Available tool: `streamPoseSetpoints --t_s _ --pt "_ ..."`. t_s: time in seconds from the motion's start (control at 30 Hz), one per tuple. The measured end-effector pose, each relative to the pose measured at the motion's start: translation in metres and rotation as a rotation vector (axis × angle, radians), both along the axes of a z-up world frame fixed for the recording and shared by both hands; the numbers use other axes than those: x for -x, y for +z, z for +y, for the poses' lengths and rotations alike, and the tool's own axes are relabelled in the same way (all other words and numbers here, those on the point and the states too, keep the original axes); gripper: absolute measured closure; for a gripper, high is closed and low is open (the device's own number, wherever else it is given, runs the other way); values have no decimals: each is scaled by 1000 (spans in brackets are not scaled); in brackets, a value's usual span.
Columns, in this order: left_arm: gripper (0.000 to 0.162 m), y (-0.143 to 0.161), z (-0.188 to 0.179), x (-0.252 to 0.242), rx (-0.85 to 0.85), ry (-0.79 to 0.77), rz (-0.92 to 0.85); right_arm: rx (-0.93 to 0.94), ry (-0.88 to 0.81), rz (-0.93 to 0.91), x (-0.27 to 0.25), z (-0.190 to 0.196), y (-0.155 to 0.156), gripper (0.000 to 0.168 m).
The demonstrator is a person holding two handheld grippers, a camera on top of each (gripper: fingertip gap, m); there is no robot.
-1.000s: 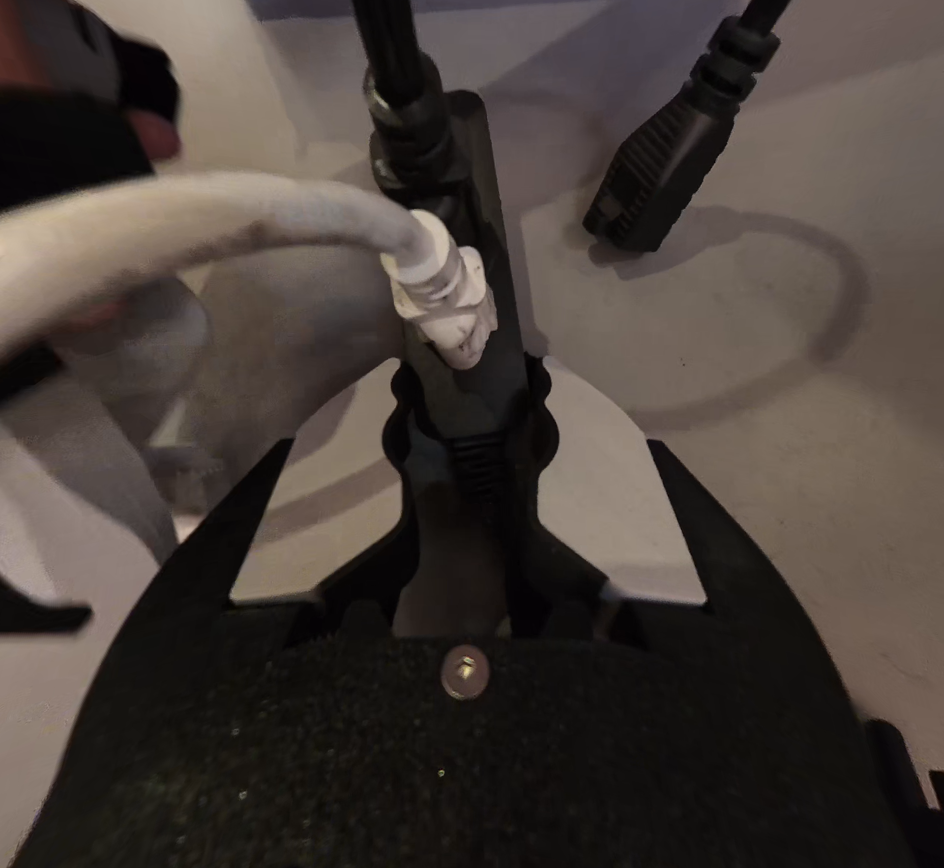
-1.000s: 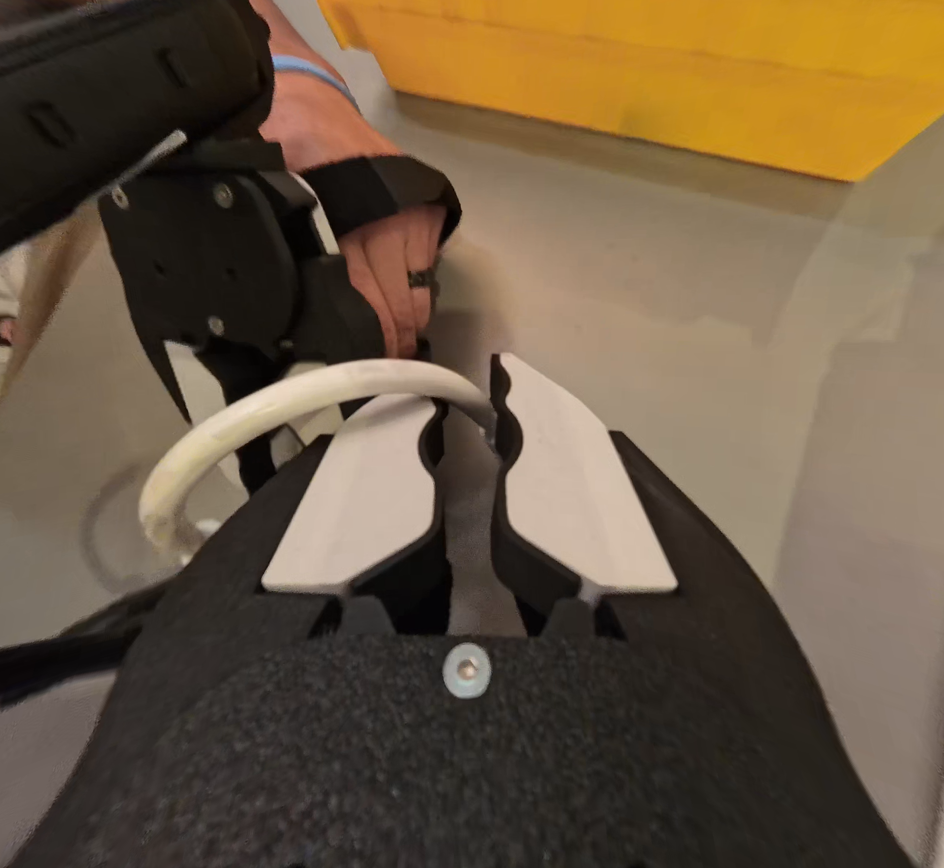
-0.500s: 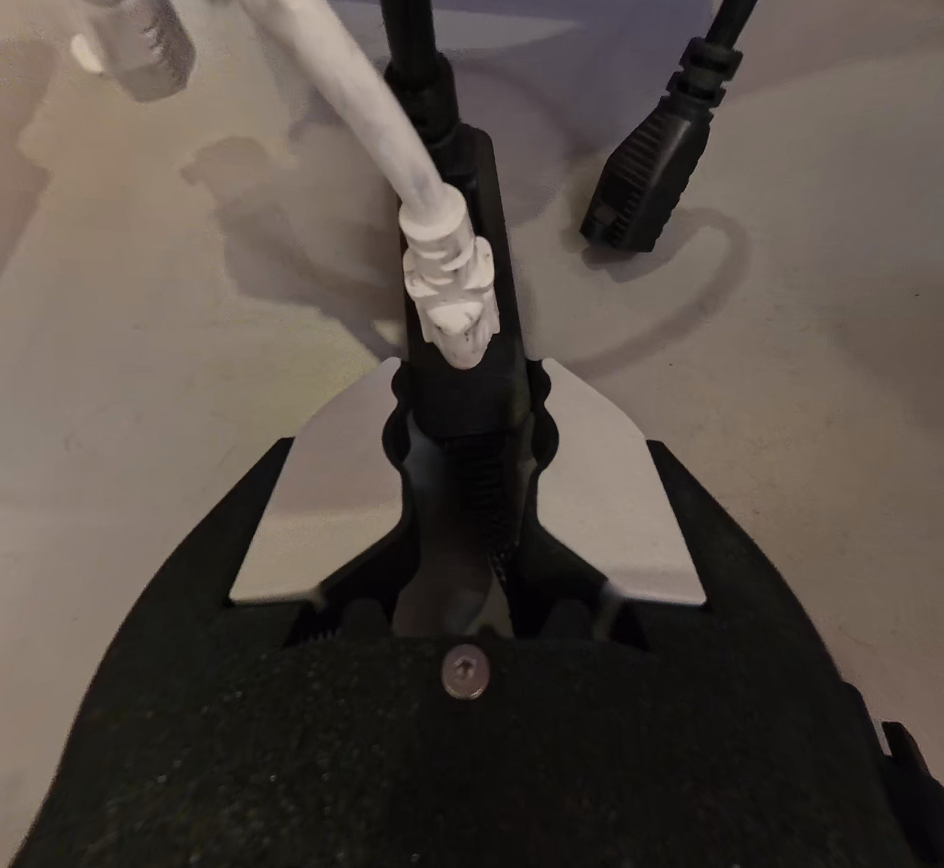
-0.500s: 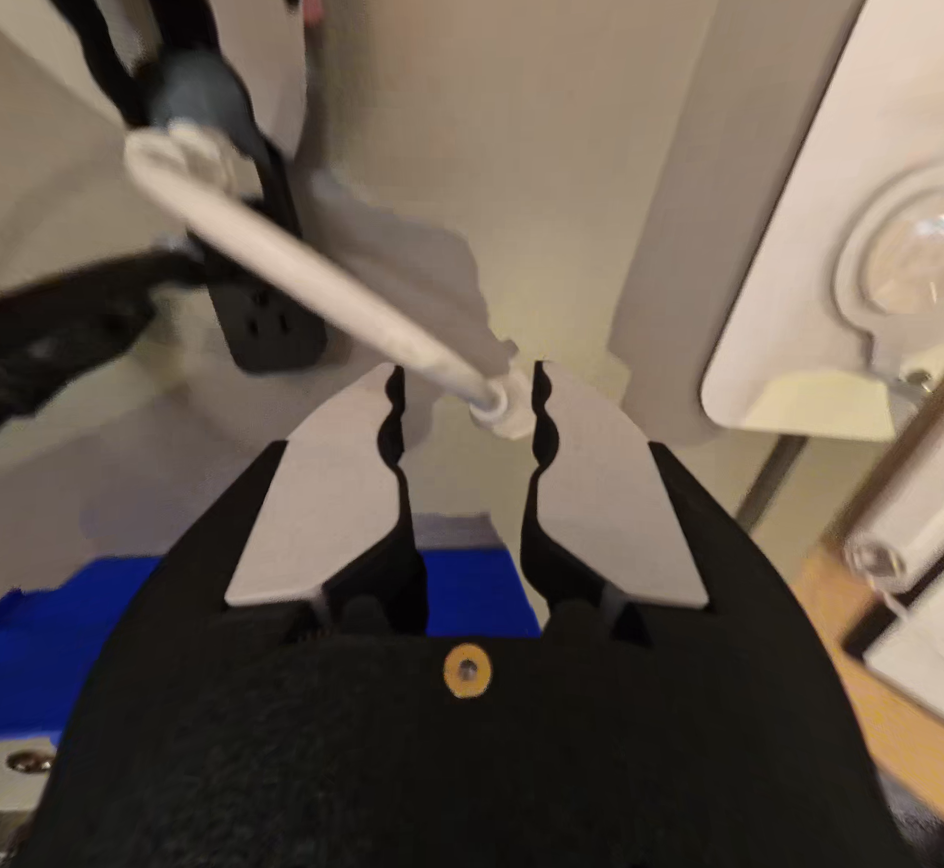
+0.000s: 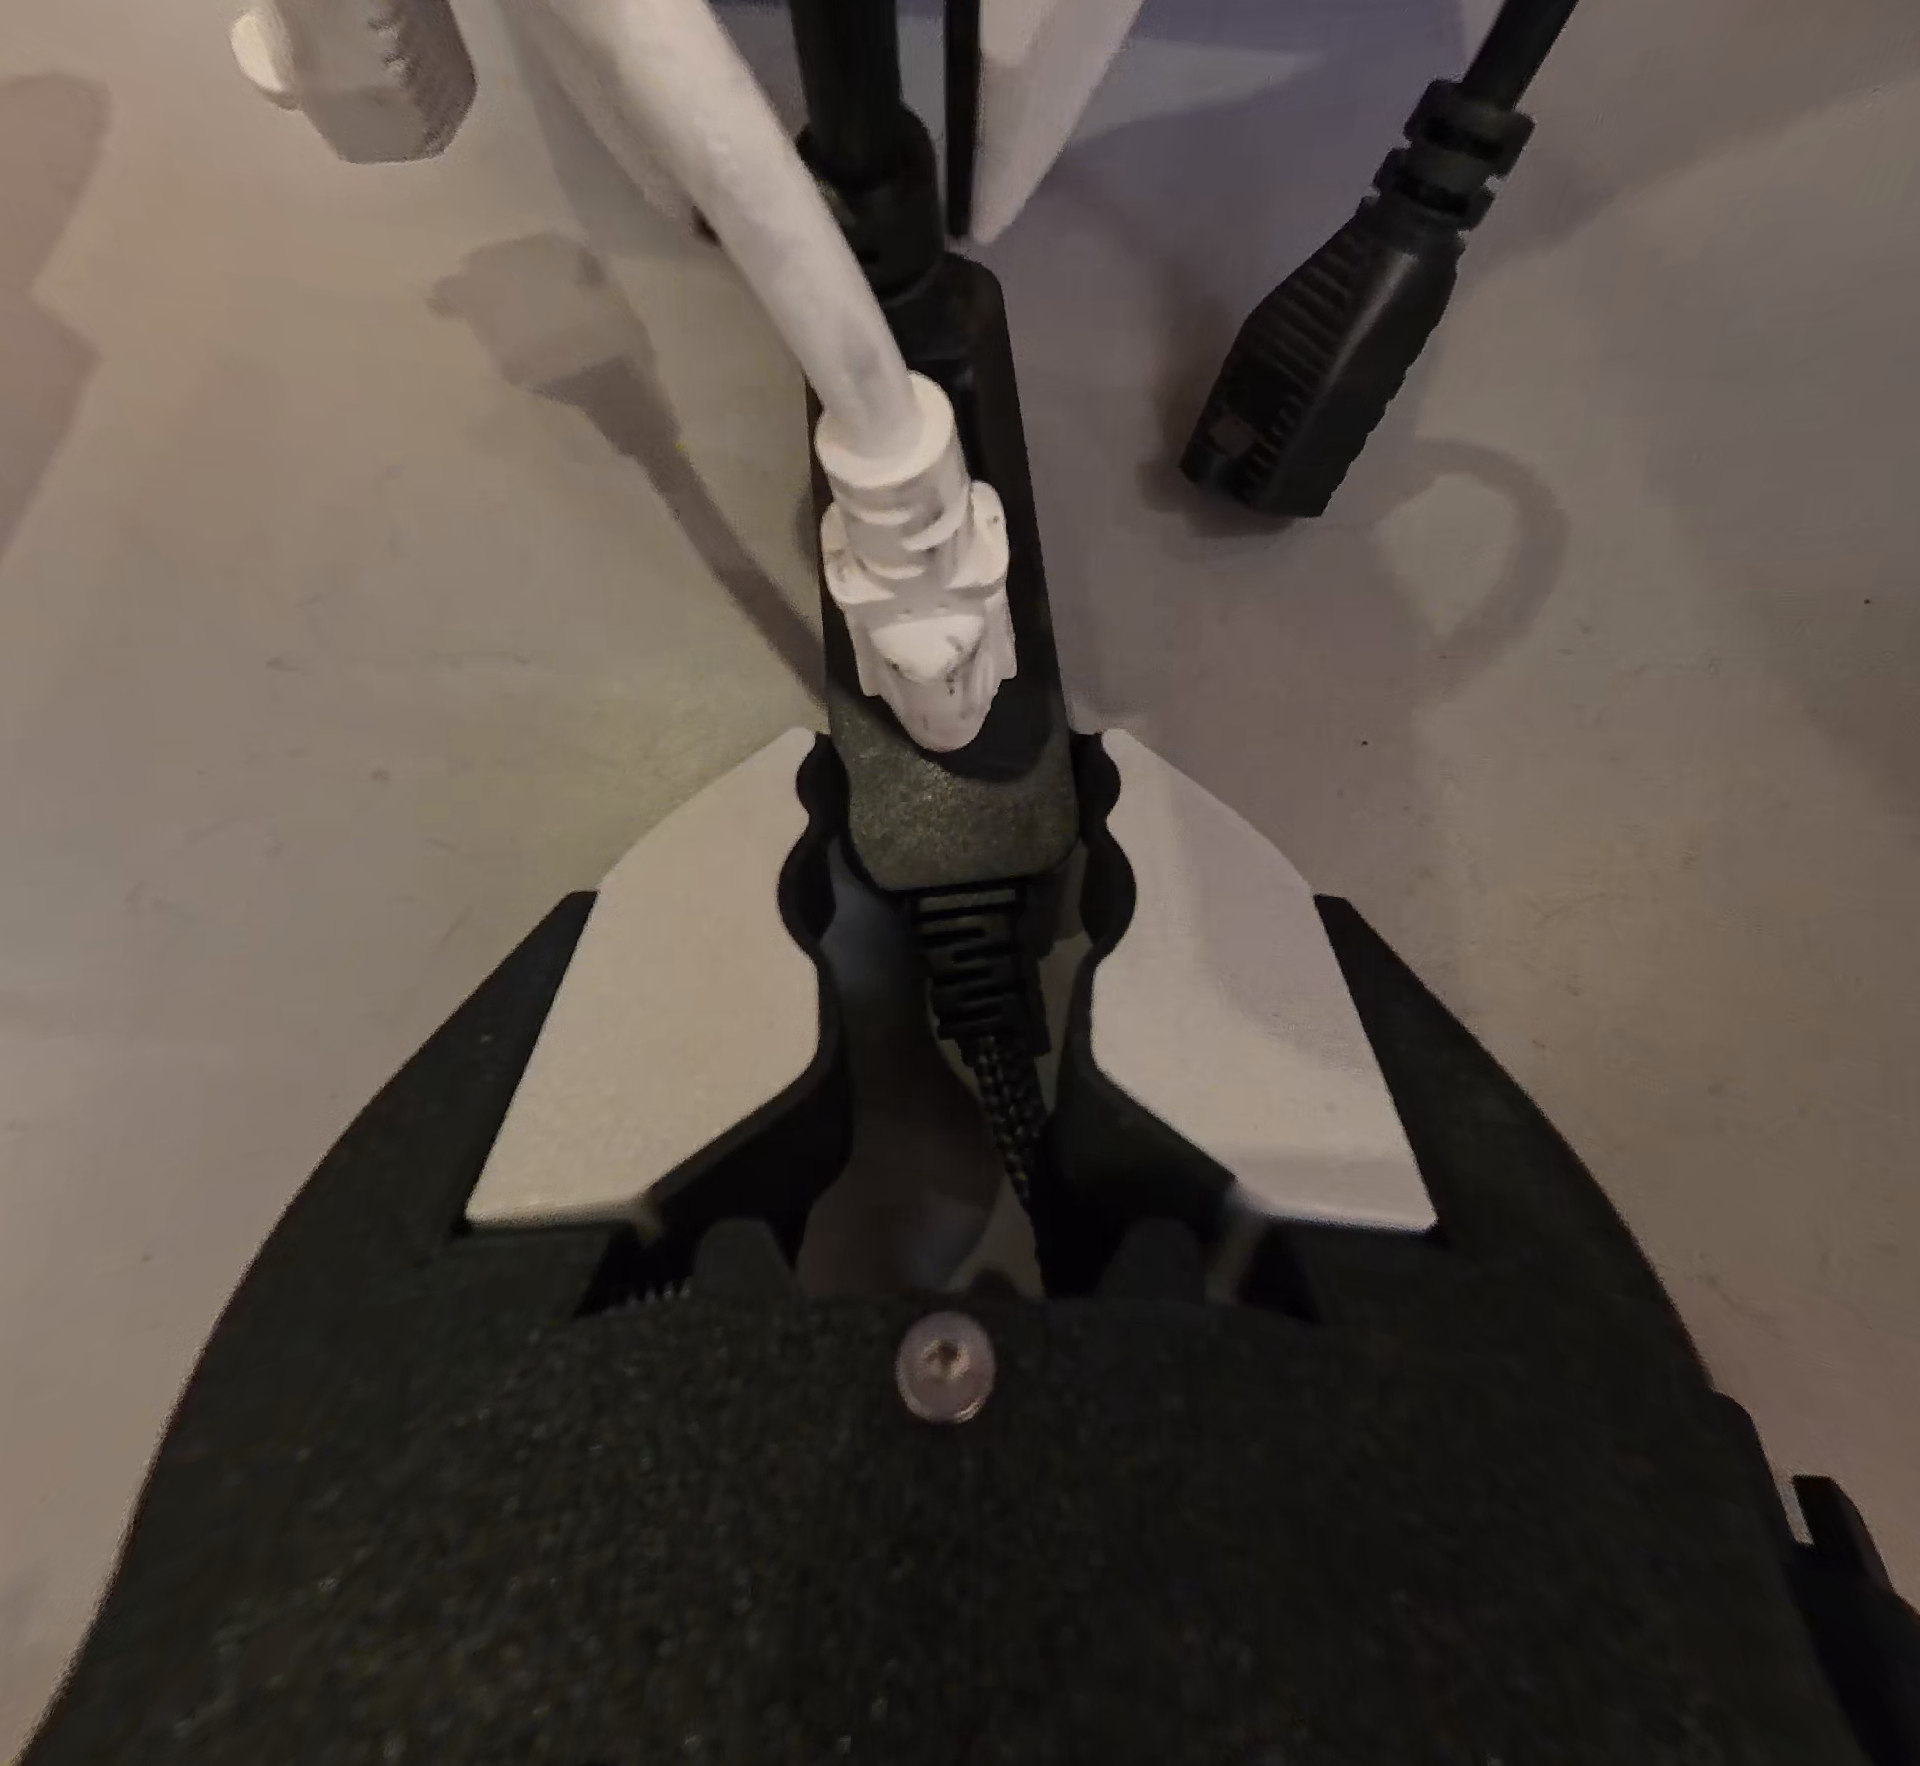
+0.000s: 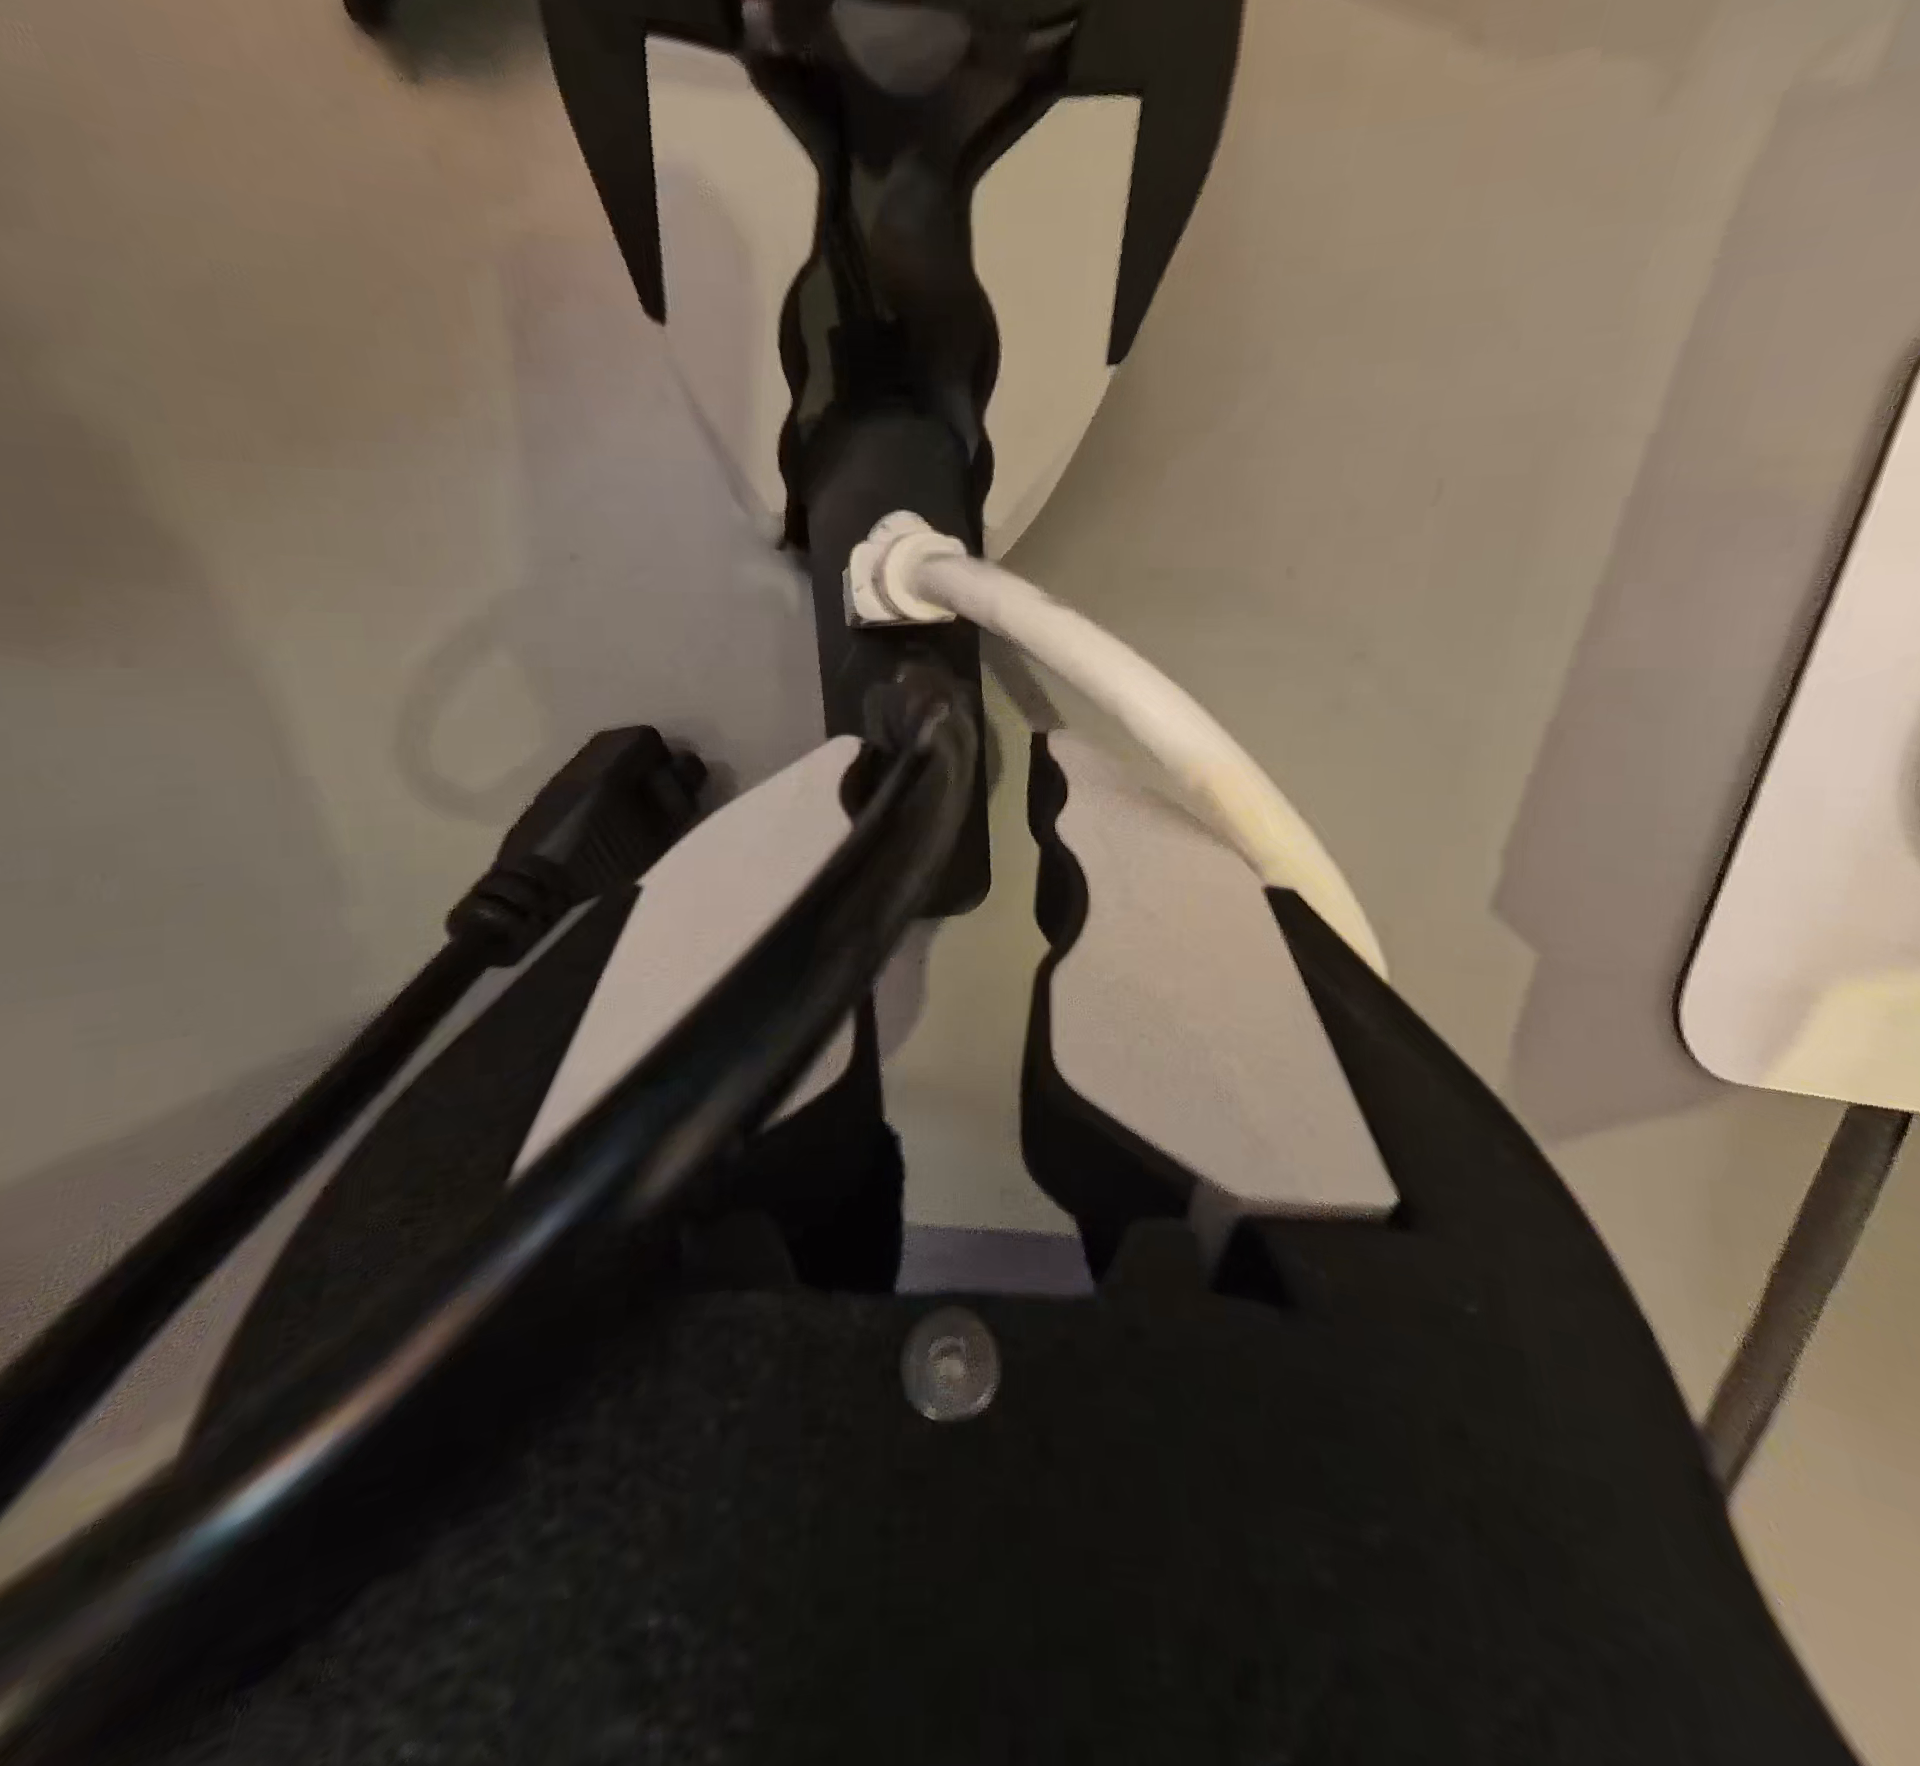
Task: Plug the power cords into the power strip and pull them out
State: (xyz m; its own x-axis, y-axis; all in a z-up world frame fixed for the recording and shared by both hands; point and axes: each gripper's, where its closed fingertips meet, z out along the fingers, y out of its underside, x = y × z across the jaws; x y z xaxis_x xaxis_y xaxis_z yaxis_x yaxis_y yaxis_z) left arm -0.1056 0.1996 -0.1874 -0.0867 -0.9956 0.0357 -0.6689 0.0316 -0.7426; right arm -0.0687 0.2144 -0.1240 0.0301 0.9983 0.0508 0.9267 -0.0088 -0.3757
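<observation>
Left wrist view: the left claw (image 5: 951,812) is clamped on the near end of the black power strip (image 5: 956,791), which lies on the pale tabletop (image 5: 312,781) and runs straight away from the camera. A white plug (image 5: 914,604) sits in the strip just beyond the fingertips, its white cord (image 5: 748,158) arching up and away. Farther along, a black plug (image 5: 894,220) is also seated. A loose black connector (image 5: 1330,366) lies to the right, apart from the strip.

Right wrist view: the right claw (image 6: 951,781) is narrowly open and empty, its fingers straddling the far end of the strip (image 6: 894,511) around the seated black cord (image 6: 727,989). The white cord (image 6: 1091,677) curves off over the right finger. The left claw (image 6: 894,428) faces it from across.

Both cords look plugged in, so pulling out seems to be the step in hand. Next, the right claw should close on a plug body, not the cord, and pull straight out while the left pins the strip.
</observation>
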Motion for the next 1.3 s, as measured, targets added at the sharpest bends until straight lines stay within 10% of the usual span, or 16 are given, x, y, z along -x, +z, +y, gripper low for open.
streamPoseSetpoints --t_s 1.3 --pt "118 -1 -1 -2 -7 10 18 18 29 -272 4 -14 -16 153"
